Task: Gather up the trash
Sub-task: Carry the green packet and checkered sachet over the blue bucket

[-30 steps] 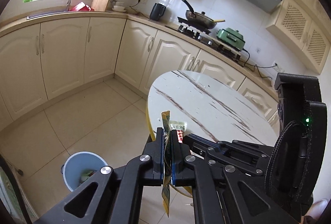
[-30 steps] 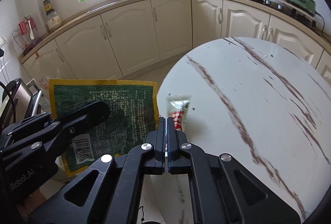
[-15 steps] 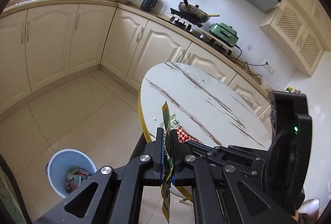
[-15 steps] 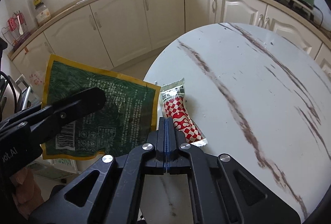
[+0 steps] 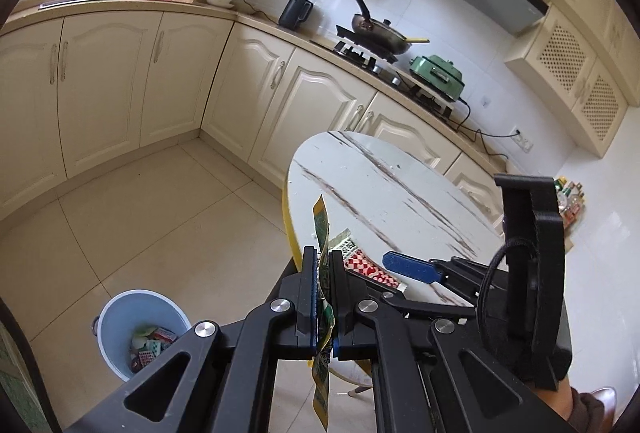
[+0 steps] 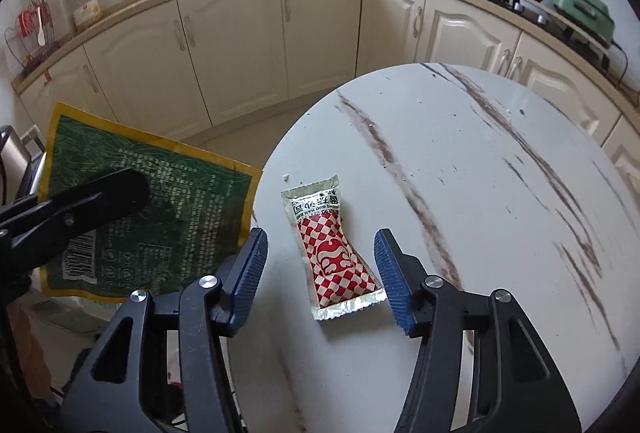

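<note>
A cream kitchen surrounds the round marble bench (image 6: pixel 460 161). The left tongs (image 5: pixel 323 297) clamp a green wrapper (image 6: pixel 152 217); the right tongs (image 6: pixel 320 273) are opening astride the red-checked sachet (image 6: pixel 334 253), which lies flat between their pads. Closing too high risks skidding over the slick foil. The bin (image 5: pixel 120 321) sits below the left tongs, its contents indistinct.
</note>
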